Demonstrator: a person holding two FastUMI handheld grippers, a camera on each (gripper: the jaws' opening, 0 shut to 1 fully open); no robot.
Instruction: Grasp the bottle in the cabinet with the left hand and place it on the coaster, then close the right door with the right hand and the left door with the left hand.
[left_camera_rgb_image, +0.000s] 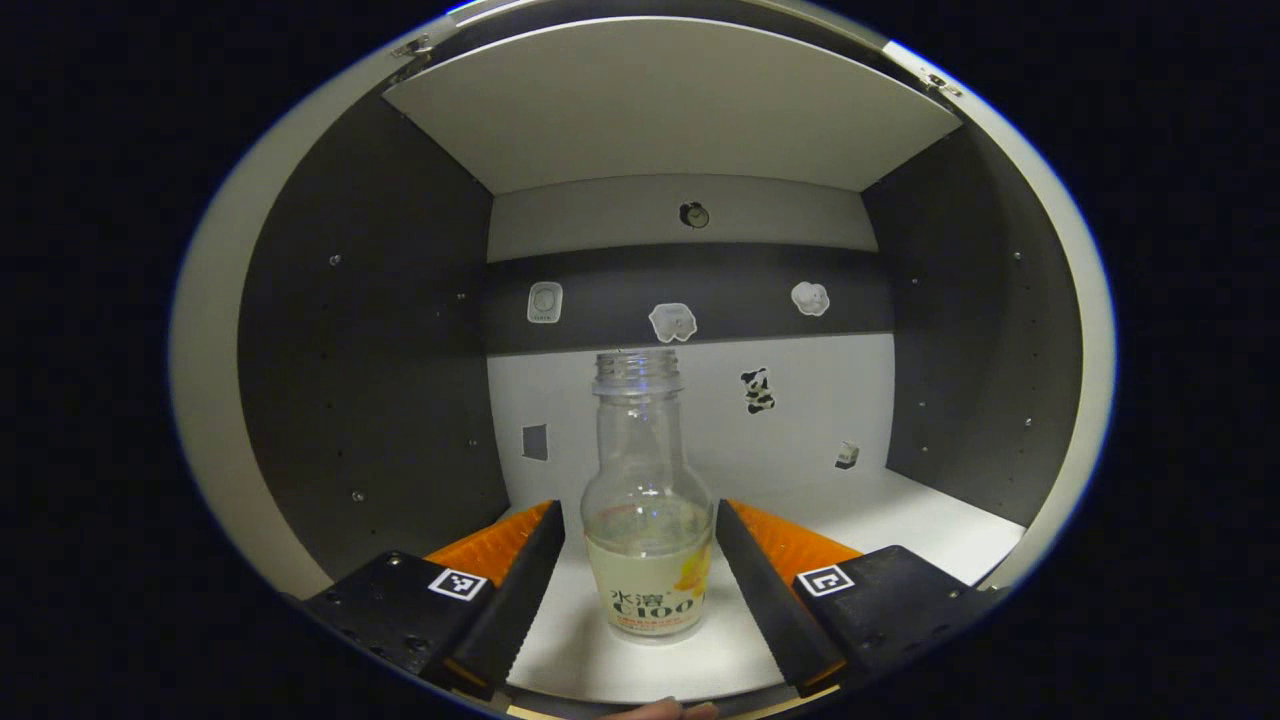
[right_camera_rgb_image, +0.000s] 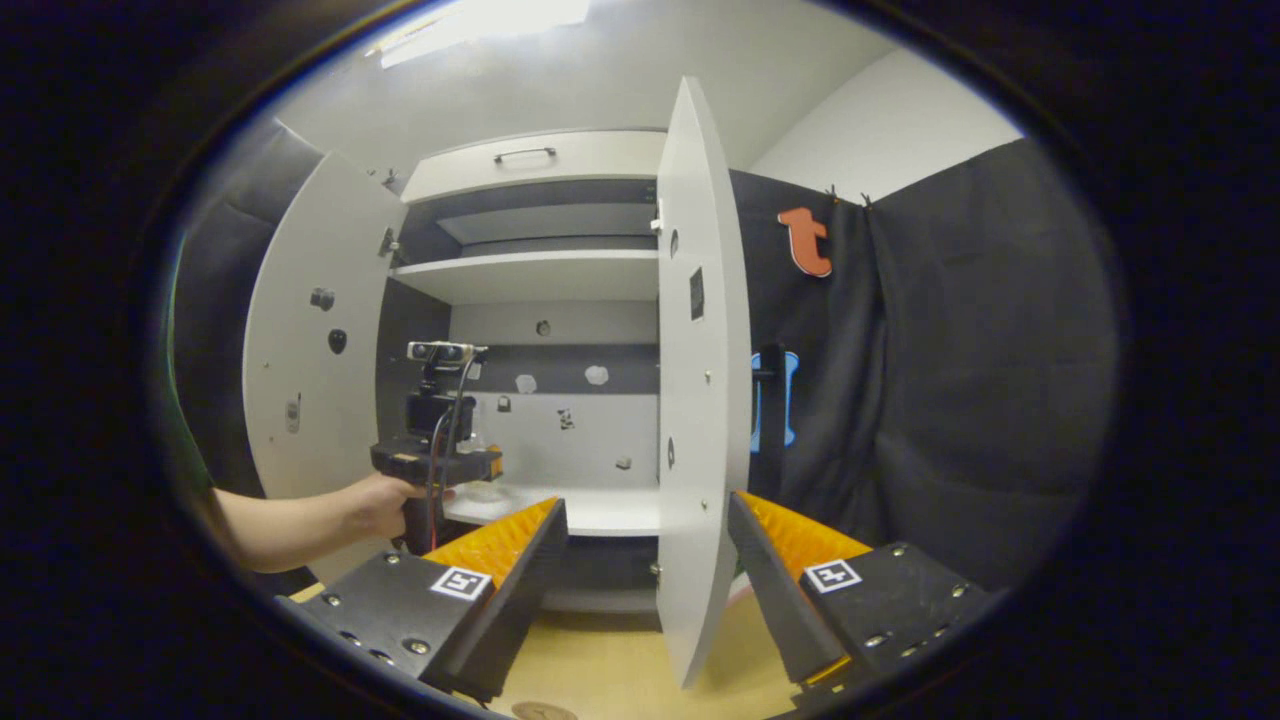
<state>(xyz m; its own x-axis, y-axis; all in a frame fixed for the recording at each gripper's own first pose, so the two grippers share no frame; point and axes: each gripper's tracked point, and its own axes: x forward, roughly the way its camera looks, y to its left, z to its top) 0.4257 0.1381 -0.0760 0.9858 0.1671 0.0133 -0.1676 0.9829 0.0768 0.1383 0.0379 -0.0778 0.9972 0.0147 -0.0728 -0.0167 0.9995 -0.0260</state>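
The left hand-held gripper (left_camera_rgb_image: 640, 580) reaches level into the cabinet (left_camera_rgb_image: 360, 330), its fingers apart on either side of the one bottle (left_camera_rgb_image: 647, 500) without touching it, while a hand (right_camera_rgb_image: 385, 505) with outstretched forearm holds it from behind. The right hand-held gripper (right_camera_rgb_image: 648, 570) hangs back over the counter (right_camera_rgb_image: 600, 660), fingers apart, with the right door's (right_camera_rgb_image: 700, 380) edge straight ahead between them; both doors stand open, the left door (right_camera_rgb_image: 310, 350) off to its left. The bottle is clear, uncapped and upright on the white shelf (left_camera_rgb_image: 900, 520), with a pale label around its lower body.

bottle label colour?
Cream-white with dark lettering and a yellow patch, on the clear bottle; best in the left gripper view.
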